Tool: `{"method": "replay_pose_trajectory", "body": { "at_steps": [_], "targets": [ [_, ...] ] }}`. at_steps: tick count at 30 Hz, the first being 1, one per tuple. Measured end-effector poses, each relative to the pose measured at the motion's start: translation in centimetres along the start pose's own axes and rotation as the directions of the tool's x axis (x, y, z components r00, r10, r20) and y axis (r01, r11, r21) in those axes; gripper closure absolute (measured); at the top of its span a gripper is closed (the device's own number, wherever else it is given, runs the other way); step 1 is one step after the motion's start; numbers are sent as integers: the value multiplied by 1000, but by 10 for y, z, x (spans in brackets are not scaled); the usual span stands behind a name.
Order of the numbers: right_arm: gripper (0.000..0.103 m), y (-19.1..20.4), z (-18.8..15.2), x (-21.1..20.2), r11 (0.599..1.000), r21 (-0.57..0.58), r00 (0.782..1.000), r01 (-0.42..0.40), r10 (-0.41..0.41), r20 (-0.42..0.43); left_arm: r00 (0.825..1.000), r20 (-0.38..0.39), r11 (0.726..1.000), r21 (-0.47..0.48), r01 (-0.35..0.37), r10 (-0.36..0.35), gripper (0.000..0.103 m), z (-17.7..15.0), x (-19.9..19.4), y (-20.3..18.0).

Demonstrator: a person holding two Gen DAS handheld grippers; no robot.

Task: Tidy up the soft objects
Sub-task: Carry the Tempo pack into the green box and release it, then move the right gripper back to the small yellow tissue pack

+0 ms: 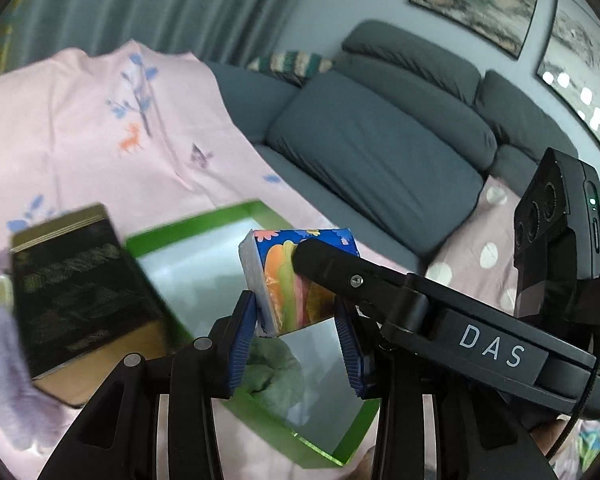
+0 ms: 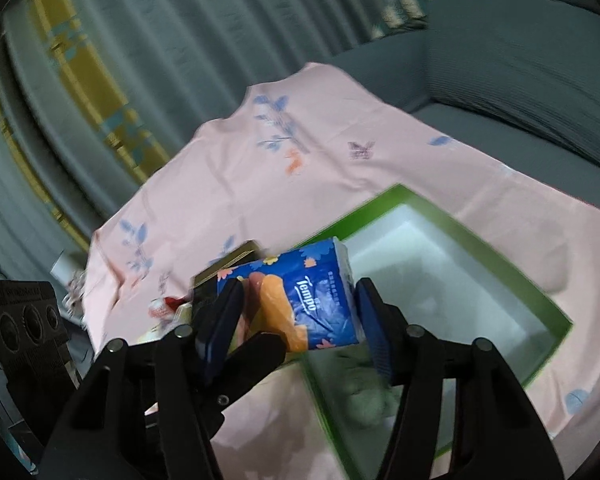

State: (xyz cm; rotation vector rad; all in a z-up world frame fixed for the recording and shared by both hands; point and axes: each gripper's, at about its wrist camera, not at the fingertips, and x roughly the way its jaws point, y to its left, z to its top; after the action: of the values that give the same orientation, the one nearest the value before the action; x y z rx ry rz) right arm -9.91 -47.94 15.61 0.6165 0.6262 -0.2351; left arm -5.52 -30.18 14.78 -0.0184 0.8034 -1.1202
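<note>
A blue flowered Tempo tissue pack (image 1: 296,276) hangs over the green-rimmed white box (image 1: 204,220). In the left wrist view my left gripper (image 1: 296,332) has its blue pads on both sides of the pack's lower end, and a finger of my right gripper (image 1: 332,268) presses on its face. In the right wrist view the pack (image 2: 296,300) sits between the blue pads of my right gripper (image 2: 296,320), with the left gripper's finger (image 2: 256,356) crossing below. A pale green soft thing (image 1: 276,364) lies inside the box (image 2: 548,304).
A dark box with gold edges (image 1: 84,300) lies left of the green box on the pink sheet (image 1: 100,140). A grey sofa (image 1: 380,140) stands behind. A lilac cloth (image 1: 4,360) and small items lie at the left. Curtains (image 2: 100,80) hang behind.
</note>
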Motion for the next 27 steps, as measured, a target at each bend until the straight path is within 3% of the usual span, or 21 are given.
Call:
{"method": "replay_pose_trajectory", "body": {
  "at_steps": [7,16,21,25,27],
  "targets": [
    [55,-42,-7,16,993,103,997,62,-57,-46,994,-102,999,-44,23,-28,64,-9,44,2],
    [54,-73,-14,25,973,196,989,119,-100,-106,985,-167,997,-73,38,-50,64,-19,67,-2],
    [48,-81,-17,23,963,216,984,159,-137,-111,986,-158,995,-96,40,-55,64,-22,58,1],
    [32,-77,-18,14,966,211,988,148,-134,-82,992,-117,990,-136,28,-44,63,-26,30,13],
    [27,-68,-17,9,975,185,992,121,-112,-57,995,-100,988,-153,9,-25,47,-29,17,18]
  ]
}}
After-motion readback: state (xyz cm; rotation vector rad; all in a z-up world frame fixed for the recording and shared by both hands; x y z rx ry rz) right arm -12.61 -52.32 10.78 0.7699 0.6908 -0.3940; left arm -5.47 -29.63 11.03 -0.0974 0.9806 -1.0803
